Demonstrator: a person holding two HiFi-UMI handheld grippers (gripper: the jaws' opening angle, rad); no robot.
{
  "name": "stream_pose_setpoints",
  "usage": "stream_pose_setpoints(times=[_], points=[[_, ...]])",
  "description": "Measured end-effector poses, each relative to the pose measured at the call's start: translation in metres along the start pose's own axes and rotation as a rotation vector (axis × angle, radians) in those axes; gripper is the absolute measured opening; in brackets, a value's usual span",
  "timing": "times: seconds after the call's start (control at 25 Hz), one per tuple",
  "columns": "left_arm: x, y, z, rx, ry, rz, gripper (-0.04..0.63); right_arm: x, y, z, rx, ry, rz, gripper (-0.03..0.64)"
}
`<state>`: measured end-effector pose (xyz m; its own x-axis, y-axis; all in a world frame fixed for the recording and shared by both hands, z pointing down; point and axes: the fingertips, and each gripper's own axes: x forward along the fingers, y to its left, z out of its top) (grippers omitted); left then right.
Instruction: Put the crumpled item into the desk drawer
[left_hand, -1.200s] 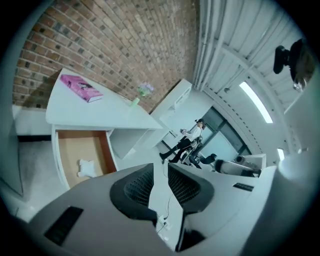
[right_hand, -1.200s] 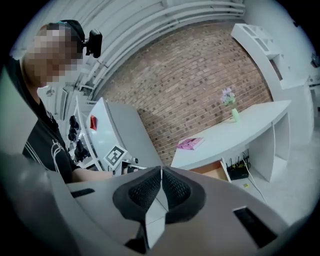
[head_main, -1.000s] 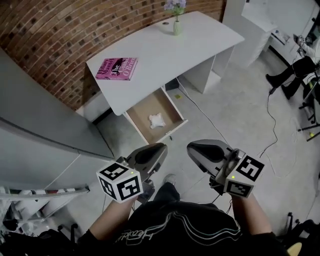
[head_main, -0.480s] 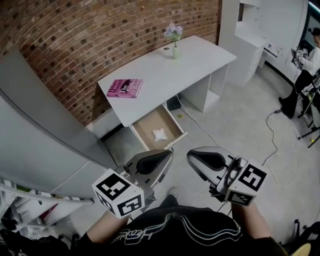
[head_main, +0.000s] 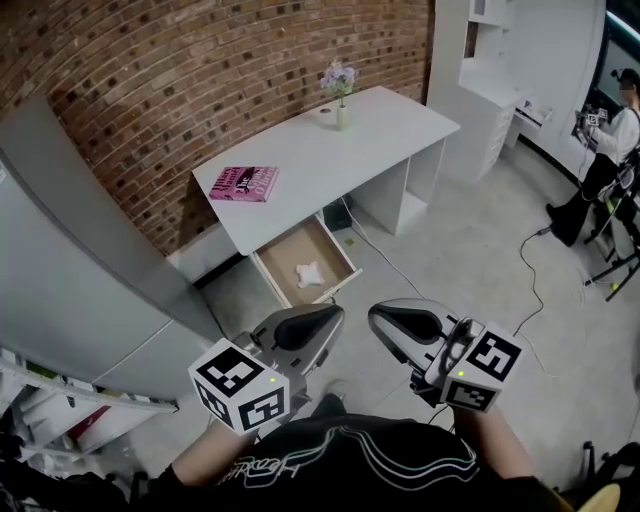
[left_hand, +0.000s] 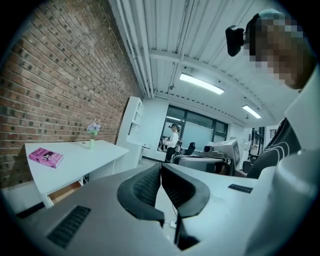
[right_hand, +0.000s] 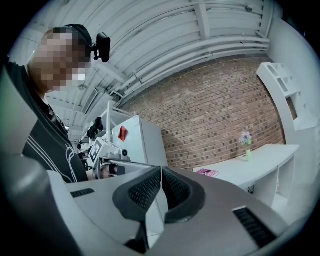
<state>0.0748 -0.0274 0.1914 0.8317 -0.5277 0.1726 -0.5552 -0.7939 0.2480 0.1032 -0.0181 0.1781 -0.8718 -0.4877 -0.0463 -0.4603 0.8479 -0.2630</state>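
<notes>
A white crumpled item (head_main: 309, 273) lies inside the open drawer (head_main: 343, 260) under the white desk (head_main: 330, 160). My left gripper (head_main: 318, 325) and right gripper (head_main: 385, 322) are held close to the body, well short of the desk, both shut with nothing between the jaws. In the left gripper view the left gripper (left_hand: 160, 170) points past the desk (left_hand: 75, 155) toward the room. In the right gripper view the right gripper (right_hand: 161, 173) points toward the brick wall, with the desk (right_hand: 250, 162) at the right.
A pink book (head_main: 243, 184) and a small vase of flowers (head_main: 340, 95) sit on the desk. A grey cabinet (head_main: 70, 280) stands at the left, white shelving (head_main: 490, 90) at the right. A cable (head_main: 530, 290) runs across the floor. A person (head_main: 605, 150) stands far right.
The view has pulled back from the desk, so the drawer and desk look smaller and farther. Both grippers stay close to the body; the left jaws have closed fully.
</notes>
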Motion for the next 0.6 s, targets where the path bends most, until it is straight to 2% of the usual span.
stream_pose_setpoints(times=[0.32, 0.6], points=[[-0.010, -0.023, -0.005, 0.009, -0.022, -0.002, 0.025, -0.020, 0.013, -0.007, -0.065, 0.024, -0.028, 0.041], [-0.021, -0.043, -0.012, 0.013, -0.031, -0.004, 0.025, -0.032, 0.035, -0.008, -0.072, 0.011, -0.024, 0.041]])
